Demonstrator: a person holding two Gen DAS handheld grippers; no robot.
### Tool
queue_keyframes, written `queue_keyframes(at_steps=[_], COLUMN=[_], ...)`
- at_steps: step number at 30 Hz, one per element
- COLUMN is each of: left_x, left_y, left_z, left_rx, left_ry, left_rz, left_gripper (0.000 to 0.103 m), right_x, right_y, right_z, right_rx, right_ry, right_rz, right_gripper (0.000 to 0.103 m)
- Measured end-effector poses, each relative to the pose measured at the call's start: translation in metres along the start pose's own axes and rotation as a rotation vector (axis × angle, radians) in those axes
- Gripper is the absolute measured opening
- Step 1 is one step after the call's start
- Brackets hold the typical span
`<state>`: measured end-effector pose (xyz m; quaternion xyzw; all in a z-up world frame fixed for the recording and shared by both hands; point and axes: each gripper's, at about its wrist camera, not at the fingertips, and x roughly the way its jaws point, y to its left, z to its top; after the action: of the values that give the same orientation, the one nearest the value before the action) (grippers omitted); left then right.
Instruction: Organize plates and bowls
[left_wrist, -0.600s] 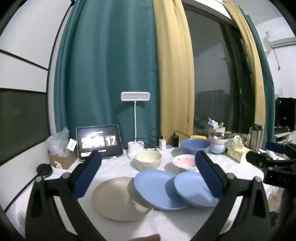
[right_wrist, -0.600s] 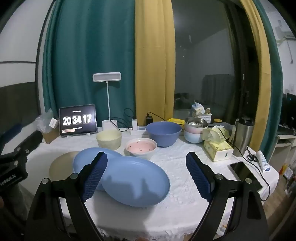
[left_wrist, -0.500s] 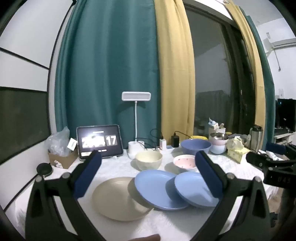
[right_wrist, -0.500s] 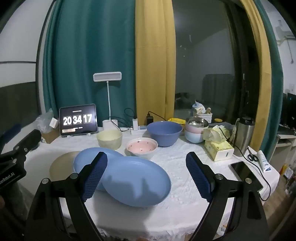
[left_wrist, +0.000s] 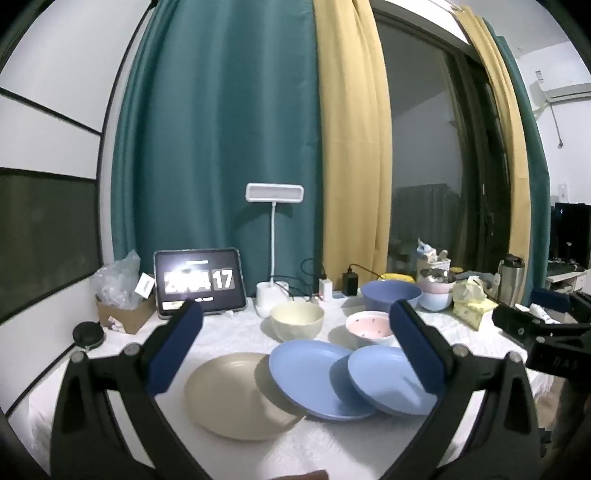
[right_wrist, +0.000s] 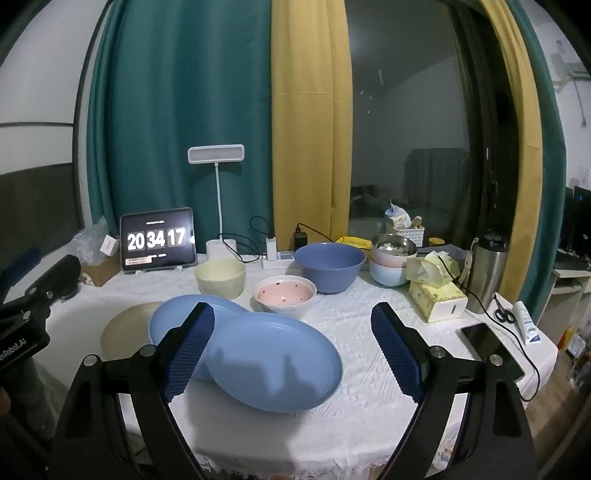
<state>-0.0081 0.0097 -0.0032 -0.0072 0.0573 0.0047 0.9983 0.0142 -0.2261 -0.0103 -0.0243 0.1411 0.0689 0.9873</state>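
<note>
Three plates overlap on the white tablecloth: a beige plate (left_wrist: 236, 397), a blue plate (left_wrist: 306, 376) leaning on it, and a second blue plate (left_wrist: 388, 384) (right_wrist: 273, 356) leaning on that. Behind them stand a cream bowl (left_wrist: 296, 322) (right_wrist: 220, 277), a pink spotted bowl (left_wrist: 369, 326) (right_wrist: 285, 295) and a large blue bowl (left_wrist: 390, 295) (right_wrist: 330, 265). My left gripper (left_wrist: 295, 347) hovers open in front of the plates, holding nothing. My right gripper (right_wrist: 291, 343) is open and empty too, over the nearest blue plate.
At the back stand a tablet clock (right_wrist: 158, 245), a white desk lamp (right_wrist: 218, 206), chargers with cables, and stacked bowls (right_wrist: 391, 264). To the right lie a tissue box (right_wrist: 437, 297), a steel flask (right_wrist: 487, 273), a phone (right_wrist: 491, 349), scissors and a tube near the table edge.
</note>
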Motion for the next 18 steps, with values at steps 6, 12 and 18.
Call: queue_keyframes(at_steps=[6,12,18], left_x=[0.0000,0.0004,0.0016], left_y=[-0.0001,0.0015,0.0029], left_z=[-0.0002,0.0004,0.0018], left_rx=[-0.004,-0.004,0.003], left_ry=[0.002,0.003,0.000], left_rz=[0.008,0.005,0.017], left_gripper=[0.102,0.102,0.102], right_x=[-0.0001,0.0002,-0.0020], right_y=[0.0004,-0.0022,-0.0042], right_z=[0.0027,0.0014,0.0029], right_rx=[0.012,0.012,0.016], right_ry=[0.001,0.004,-0.011], right_rz=[0.000,0.004,-0.013], right_gripper=[0.089,0.089,0.089])
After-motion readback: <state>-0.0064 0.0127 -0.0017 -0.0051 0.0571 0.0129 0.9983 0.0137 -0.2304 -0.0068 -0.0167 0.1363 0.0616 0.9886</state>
